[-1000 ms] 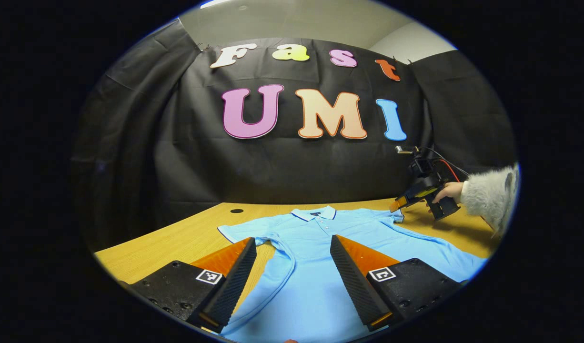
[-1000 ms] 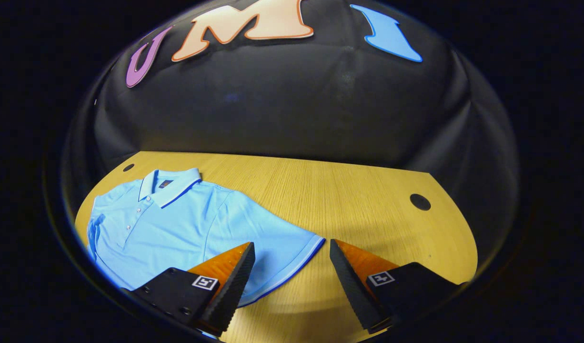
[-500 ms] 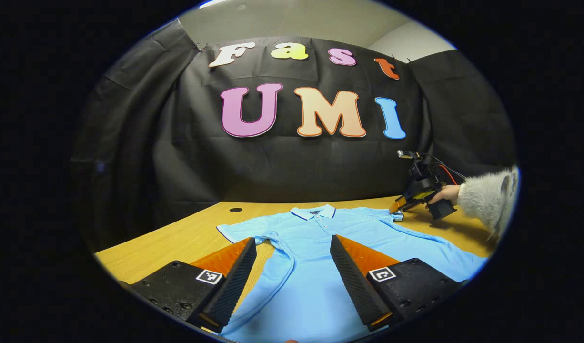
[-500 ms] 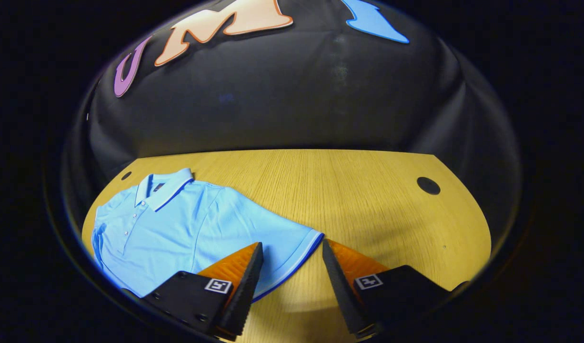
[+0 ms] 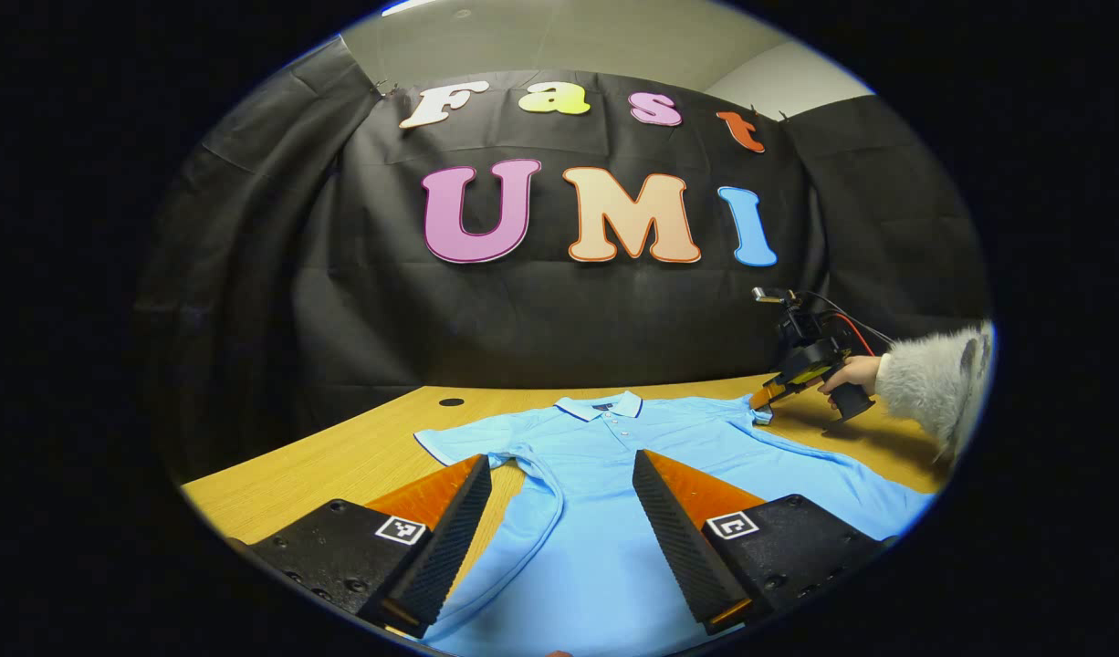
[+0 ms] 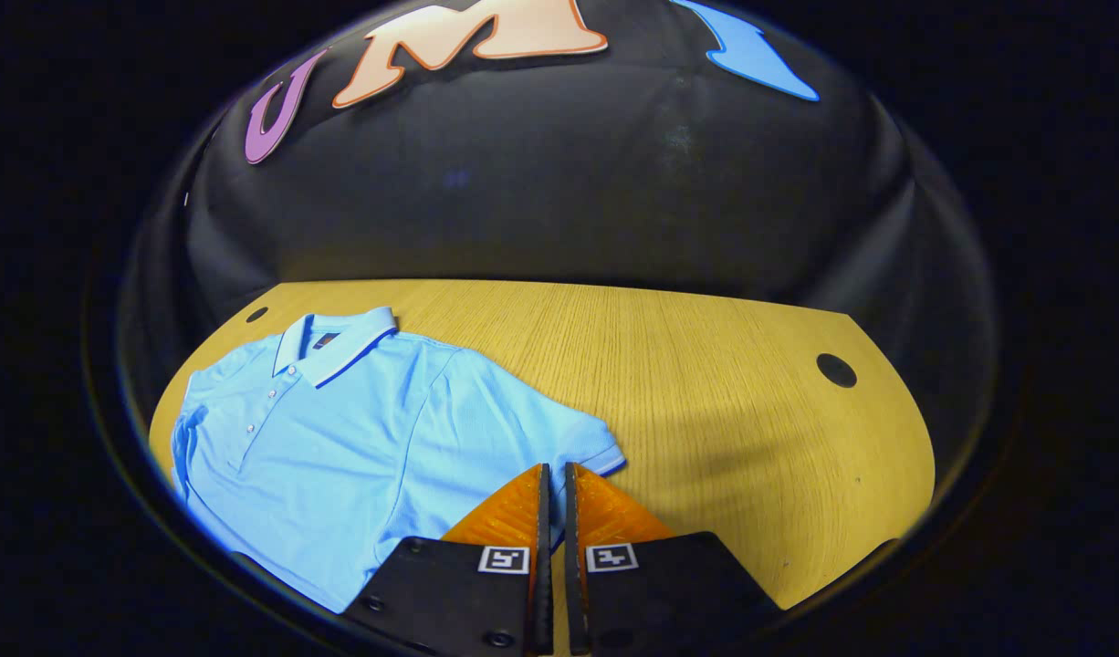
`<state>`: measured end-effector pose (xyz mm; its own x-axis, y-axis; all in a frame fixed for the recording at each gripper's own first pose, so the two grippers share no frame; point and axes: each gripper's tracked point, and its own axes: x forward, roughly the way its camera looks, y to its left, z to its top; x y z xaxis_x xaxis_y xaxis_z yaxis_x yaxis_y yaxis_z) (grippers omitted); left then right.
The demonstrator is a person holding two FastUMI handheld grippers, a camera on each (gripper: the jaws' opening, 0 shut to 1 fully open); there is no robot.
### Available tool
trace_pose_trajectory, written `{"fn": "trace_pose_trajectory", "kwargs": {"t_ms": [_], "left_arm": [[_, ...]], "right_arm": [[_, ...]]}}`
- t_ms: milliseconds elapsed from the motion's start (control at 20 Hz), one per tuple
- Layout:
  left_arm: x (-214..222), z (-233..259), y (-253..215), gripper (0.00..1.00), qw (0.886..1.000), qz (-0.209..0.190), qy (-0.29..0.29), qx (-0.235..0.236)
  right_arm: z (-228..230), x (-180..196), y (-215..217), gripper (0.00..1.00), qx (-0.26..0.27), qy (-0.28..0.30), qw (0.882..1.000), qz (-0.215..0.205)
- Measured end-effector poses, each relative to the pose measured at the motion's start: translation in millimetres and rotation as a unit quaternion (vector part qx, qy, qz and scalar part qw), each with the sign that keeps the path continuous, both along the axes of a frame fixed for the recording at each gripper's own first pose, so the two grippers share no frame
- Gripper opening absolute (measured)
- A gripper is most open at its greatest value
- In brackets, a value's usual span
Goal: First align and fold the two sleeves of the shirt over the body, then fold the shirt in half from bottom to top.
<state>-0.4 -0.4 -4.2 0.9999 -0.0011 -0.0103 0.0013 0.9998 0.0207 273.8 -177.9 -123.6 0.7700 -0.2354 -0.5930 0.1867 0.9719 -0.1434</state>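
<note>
- Wood-grain counter (image 6: pixel 705 365) under black cloth wall (image 5: pixel 559 310); round dark hole (image 6: pixel 836 370) at far right of counter in right gripper view, another hole (image 5: pixel 451 402) beyond shirt in left gripper view.
- Light blue polo shirt (image 6: pixel 340 438) flat on counter, front up, collar (image 5: pixel 601 407) toward wall, buttons showing.
- Right sleeve (image 6: pixel 578 438) spread out sideways, hem edge reaching tips of right tool.
- Right tool (image 6: pixel 552 474): fingers brought almost together, thin slit between them, tips at sleeve hem; grip on cloth cannot be told for sure.
- Same right tool (image 5: pixel 768 395) seen far off in left gripper view, held by hand (image 5: pixel 847 372) in fuzzy grey sleeve (image 5: pixel 929 379), tip low at shirt's sleeve edge.
- Left tool (image 5: pixel 559 470): fingers spread wide, holding nothing, poised above lower body of shirt.
- Left sleeve (image 5: pixel 464 444) out to side just beyond left finger, seam curving down between fingers.
</note>
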Motion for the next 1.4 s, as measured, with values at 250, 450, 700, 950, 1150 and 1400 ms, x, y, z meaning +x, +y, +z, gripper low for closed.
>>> {"fn": "trace_pose_trajectory", "kwargs": {"t_ms": [250, 450, 700, 950, 1150, 1400], "left_arm": [[0, -1, 0, 0.95, 1.0, 0.0, 0.001, 0.001], [0, 0, 0, 0.95, 1.0, 0.0, 0.001, 0.001], [0, 0, 0, 0.95, 1.0, 0.0, 0.001, 0.001], [0, -1, 0, 0.95, 1.0, 0.001, 0.002, 0.0], [0, -1, 0, 0.95, 1.0, 0.003, 0.004, 0.001], [2, -6, -3, 0.95, 1.0, -0.005, 0.019, 0.014]], "right_arm": [[38, 10, 32, 0.08, -0.012, -0.049, 0.998, 0.023], [56, 17, 93, 0.08, 0.041, -0.078, 0.994, 0.07], [44, 32, 167, 0.09, 0.174, -0.078, 0.977, 0.091], [34, 39, 190, 0.25, 0.194, -0.074, 0.972, 0.107], [41, 25, 196, 0.72, 0.199, -0.064, 0.97, 0.129], [75, -20, 201, 0.97, 0.149, -0.107, 0.968, 0.173]]}}
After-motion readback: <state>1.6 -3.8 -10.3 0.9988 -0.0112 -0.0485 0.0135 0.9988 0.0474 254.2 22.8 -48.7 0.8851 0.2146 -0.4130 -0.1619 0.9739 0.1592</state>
